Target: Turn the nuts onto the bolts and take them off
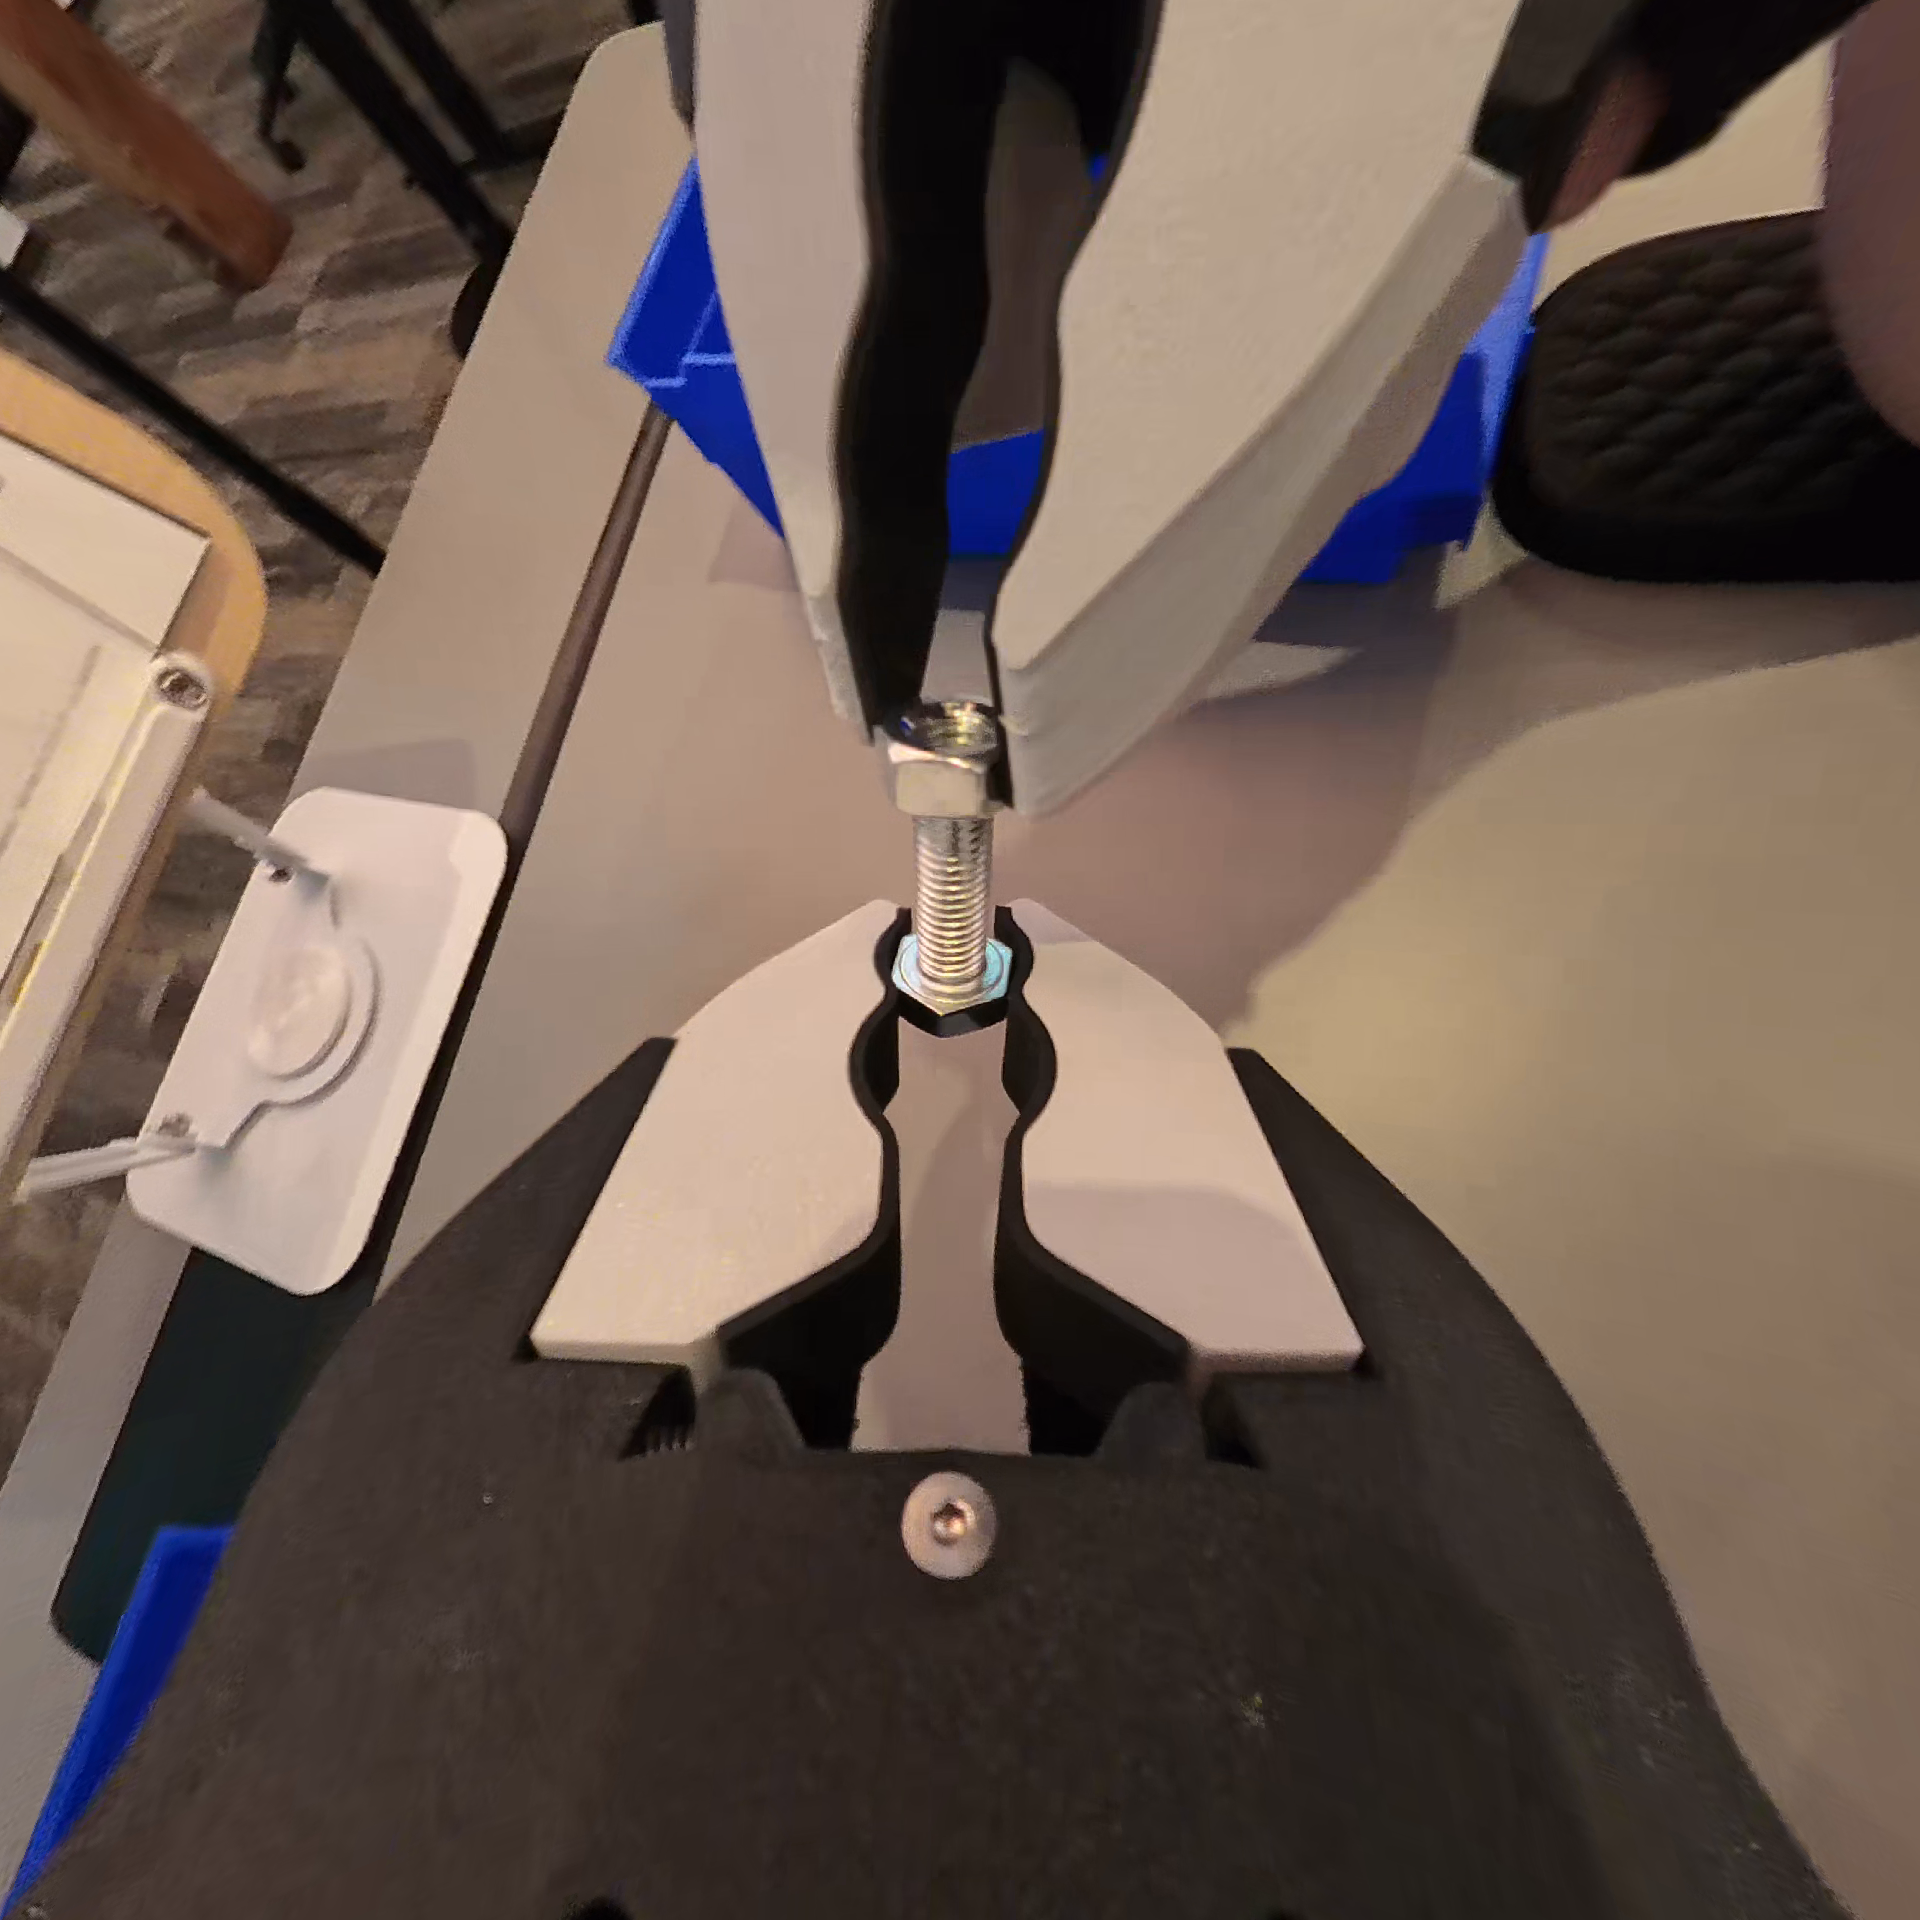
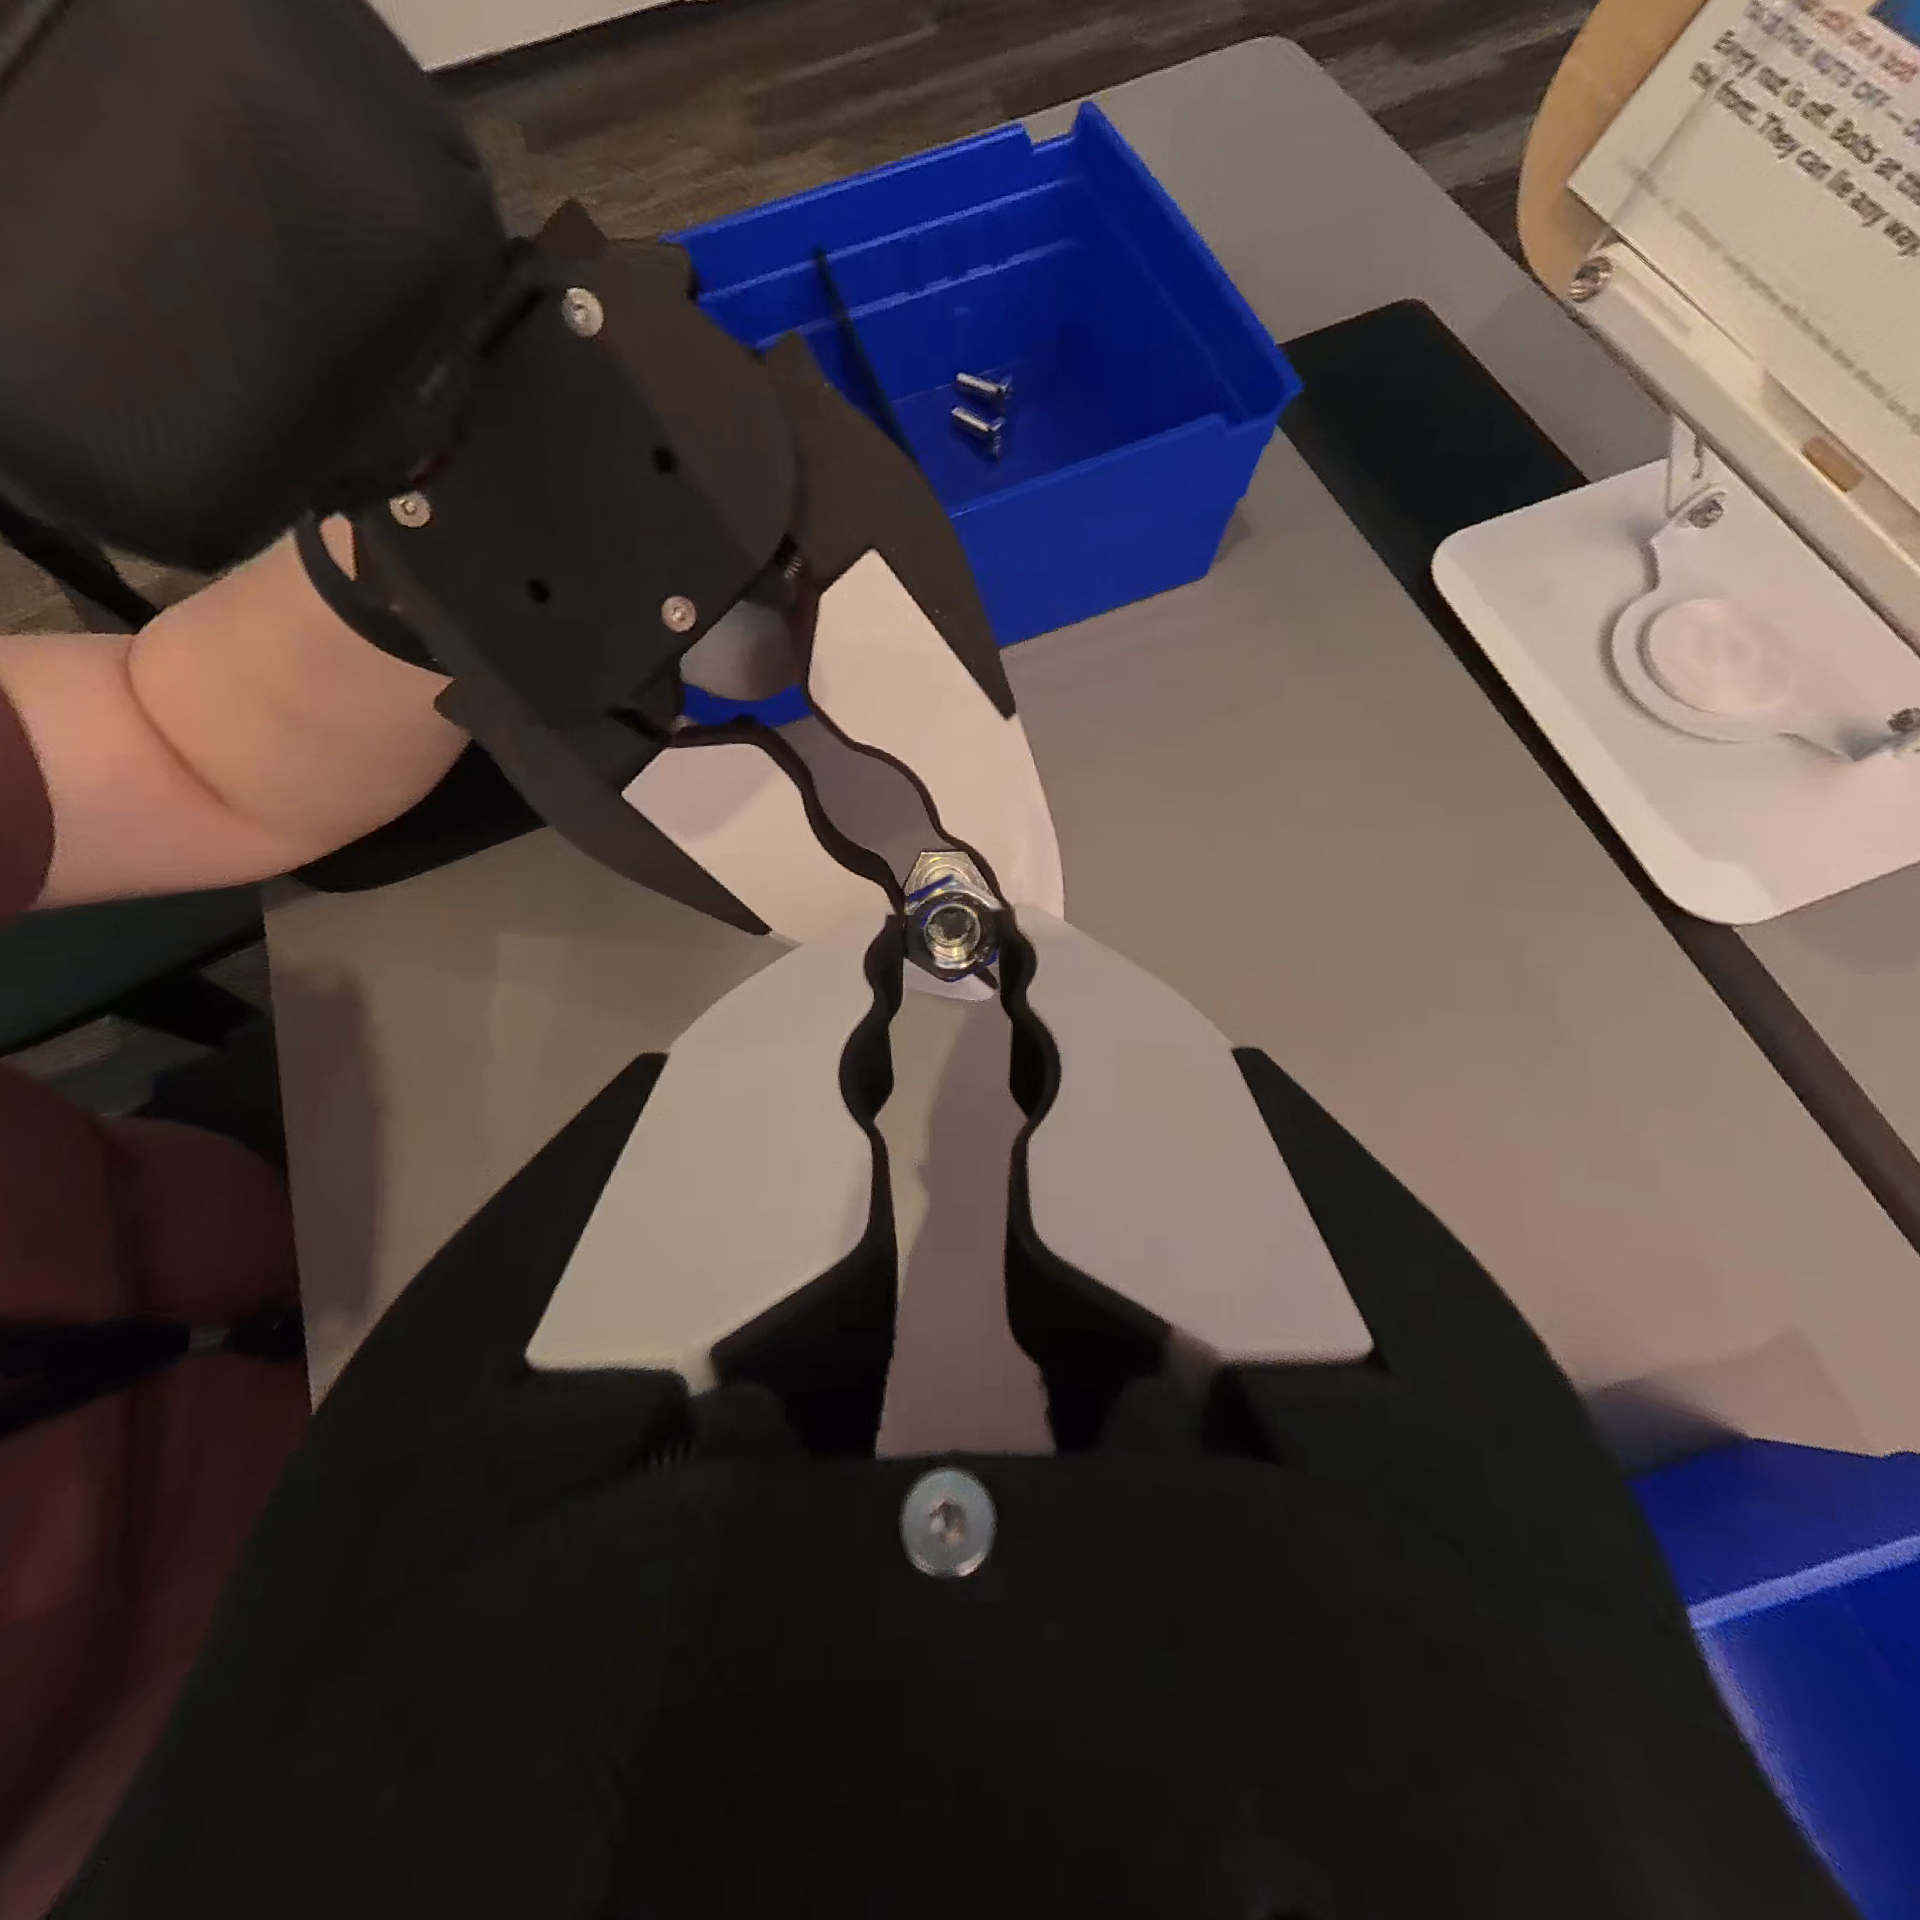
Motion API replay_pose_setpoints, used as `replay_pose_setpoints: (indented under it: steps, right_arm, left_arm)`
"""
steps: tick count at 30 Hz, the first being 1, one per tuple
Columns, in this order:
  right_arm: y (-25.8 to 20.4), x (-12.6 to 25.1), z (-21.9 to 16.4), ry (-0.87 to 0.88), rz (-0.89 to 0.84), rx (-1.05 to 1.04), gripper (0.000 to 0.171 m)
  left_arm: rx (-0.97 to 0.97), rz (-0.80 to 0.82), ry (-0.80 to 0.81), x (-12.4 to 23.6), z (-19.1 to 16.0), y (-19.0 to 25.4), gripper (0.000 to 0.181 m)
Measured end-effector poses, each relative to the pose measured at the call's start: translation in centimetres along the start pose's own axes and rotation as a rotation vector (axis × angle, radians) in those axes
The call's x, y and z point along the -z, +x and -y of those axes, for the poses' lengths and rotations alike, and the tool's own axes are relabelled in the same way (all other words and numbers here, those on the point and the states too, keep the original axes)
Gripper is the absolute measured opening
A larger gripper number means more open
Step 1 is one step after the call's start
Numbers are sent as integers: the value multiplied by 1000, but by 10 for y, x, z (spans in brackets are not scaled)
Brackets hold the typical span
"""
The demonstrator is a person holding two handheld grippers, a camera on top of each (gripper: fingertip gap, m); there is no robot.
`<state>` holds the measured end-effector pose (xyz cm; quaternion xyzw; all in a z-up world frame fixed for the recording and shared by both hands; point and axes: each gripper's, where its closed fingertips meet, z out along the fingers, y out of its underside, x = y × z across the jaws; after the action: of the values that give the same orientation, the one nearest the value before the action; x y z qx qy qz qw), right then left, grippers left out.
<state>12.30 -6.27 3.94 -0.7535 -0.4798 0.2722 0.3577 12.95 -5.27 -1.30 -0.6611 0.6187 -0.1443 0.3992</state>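
So the left gripper (image 1: pixel 951 971) has its jaws pinched nearly closed around the hex head end of the bolt (image 1: pixel 945 899), right at the tips. The threaded shank sticks straight out ahead of those jaws, away from the camera. At the far end of the shank sits the nut (image 1: pixel 940 769), and the right gripper (image 1: pixel 940 753) comes in from the opposite side with its jaws clamped tight on the nut's flats. Both grippers are held up above the grey table (image 1: pixel 1558 935), tip to tip, with only bare thread between them.

From the right wrist view it's the same thing end-on: the right gripper (image 2: pixel 948 940) has the nut (image 2: pixel 948 928) squeezed between its tips, and you look straight down the hole of the nut, so the bolt itself is mostly hidden behind it. The left gripper (image 2: pixel 920 883) meets it from beyond the jaws and to the left, angled in, with a person's hand (image 2: pixel 270 748) gripping its black body.

Past the jaws and a bit right sits a blue bin (image 2: pixel 1091 520) with a couple of small bolts (image 2: pixel 982 405) lying in its bottom. Farther right of the jaws there's a white stand base (image 2: pixel 1621 748) holding a printed sign (image 2: pixel 1766 239). Another blue bin corner (image 2: pixel 1787 1621) shows close in at the lower right, behind the jaws.
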Motion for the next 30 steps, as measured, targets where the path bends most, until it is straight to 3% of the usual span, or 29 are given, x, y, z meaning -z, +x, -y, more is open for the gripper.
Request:
replay_pose_setpoints:
  steps: [4,8,11,16,24,30]
  right_arm:
    - [2,-3,2,6,-41,53,19]
    - [-9,4,13,65,1,138,39]
    - [-12,20,29,176,-40,249,44]
    - [-44,48,62,469,89,393,41]
    - [-66,62,63,581,210,490,41]
    - [-79,65,58,612,334,511,35]
  left_arm:
    - [13,21,-2,-1,-2,-5,15]
    - [42,-17,92,9,13,-3,15]
    - [46,-45,187,21,26,-1,15]
    - [43,-100,384,44,54,7,15]
    - [-7,-271,531,66,76,38,14]
    - [-18,-320,542,69,78,48,15]
